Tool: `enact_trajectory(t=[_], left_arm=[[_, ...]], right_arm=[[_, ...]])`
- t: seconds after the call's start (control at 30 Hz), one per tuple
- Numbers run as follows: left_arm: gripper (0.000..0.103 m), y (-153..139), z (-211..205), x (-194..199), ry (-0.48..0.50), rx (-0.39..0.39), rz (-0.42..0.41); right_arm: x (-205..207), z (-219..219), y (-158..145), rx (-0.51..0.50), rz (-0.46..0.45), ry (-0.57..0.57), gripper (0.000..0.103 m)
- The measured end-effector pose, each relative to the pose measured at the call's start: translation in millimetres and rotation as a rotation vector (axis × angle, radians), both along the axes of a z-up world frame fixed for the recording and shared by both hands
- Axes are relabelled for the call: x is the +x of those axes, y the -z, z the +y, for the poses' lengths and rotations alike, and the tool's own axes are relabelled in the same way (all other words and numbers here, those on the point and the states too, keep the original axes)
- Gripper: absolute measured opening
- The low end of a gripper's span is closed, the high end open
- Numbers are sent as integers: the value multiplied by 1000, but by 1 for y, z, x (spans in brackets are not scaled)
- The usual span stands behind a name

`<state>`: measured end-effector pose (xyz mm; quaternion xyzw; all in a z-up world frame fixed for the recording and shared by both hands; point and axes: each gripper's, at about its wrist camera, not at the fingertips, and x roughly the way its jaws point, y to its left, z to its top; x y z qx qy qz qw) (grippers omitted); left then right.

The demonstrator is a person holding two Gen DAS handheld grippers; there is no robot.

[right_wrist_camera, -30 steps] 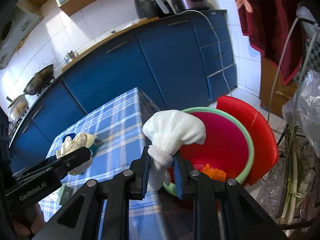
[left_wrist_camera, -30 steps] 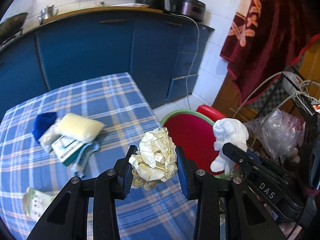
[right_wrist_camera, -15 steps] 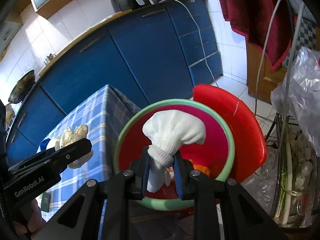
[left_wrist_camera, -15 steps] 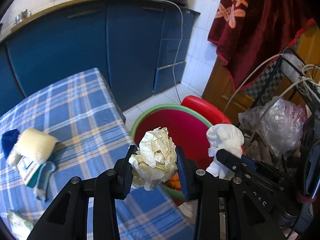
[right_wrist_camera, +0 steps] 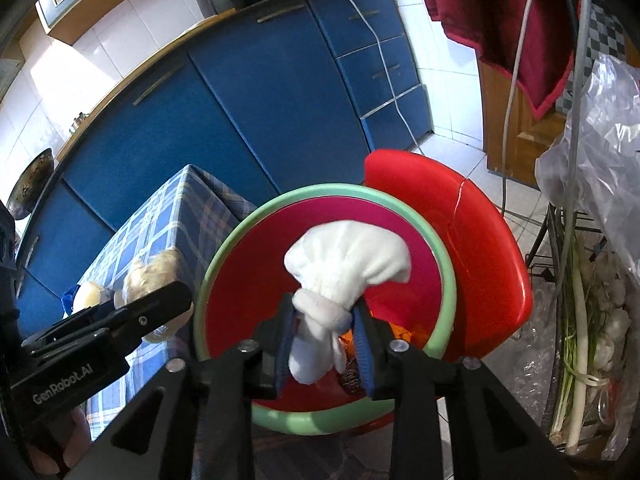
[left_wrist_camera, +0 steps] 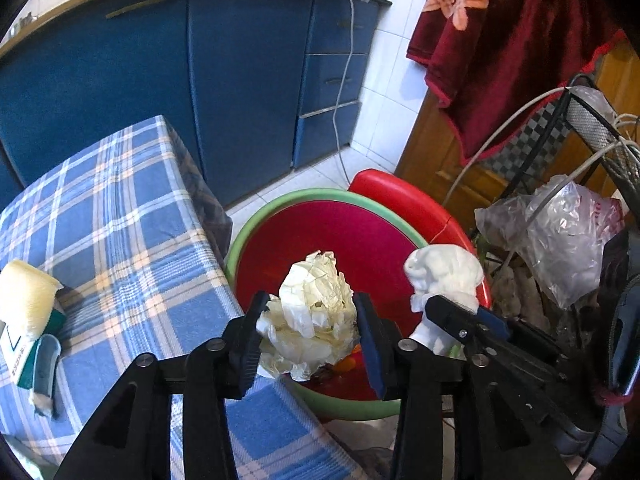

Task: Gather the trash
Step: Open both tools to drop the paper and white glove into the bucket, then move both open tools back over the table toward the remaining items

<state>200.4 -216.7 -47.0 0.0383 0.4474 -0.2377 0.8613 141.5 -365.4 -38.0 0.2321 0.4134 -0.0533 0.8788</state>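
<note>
My left gripper [left_wrist_camera: 310, 336] is shut on a crumpled cream paper ball [left_wrist_camera: 312, 316] and holds it over the near rim of a red bin with a green rim [left_wrist_camera: 320, 194]. My right gripper [right_wrist_camera: 322, 344] is shut on a white cloth bundle [right_wrist_camera: 352, 264] and holds it above the bin's red inside [right_wrist_camera: 240, 304]. The bundle also shows in the left wrist view [left_wrist_camera: 444, 276]. The paper ball shows in the right wrist view [right_wrist_camera: 154, 276] at the left. Orange scraps [right_wrist_camera: 400, 334] lie in the bin.
A table with a blue plaid cloth [left_wrist_camera: 120, 208] stands left of the bin, with a yellow sponge [left_wrist_camera: 24, 296] and a carton [left_wrist_camera: 20, 356] on it. A red lid [right_wrist_camera: 472, 248] stands behind the bin. Blue cabinets [left_wrist_camera: 200, 80], a plastic bag [left_wrist_camera: 560, 232] and a wire rack [left_wrist_camera: 600, 120] surround.
Both grippers have moved right, off the table and over the bin, each keeping its load. The bin now fills the middle of both views.
</note>
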Motion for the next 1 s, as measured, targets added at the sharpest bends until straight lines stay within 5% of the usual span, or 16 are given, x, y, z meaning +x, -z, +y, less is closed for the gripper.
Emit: enact_trajectory(t=[0.47, 1.0], left_arm=[[50, -16, 15, -11, -23, -17, -34], [50, -49, 95, -25, -182, -20, -111]], right_arm=[[-8, 7, -15, -6, -35, -2, 40], [-6, 61, -48, -20, -98, -118, 46]])
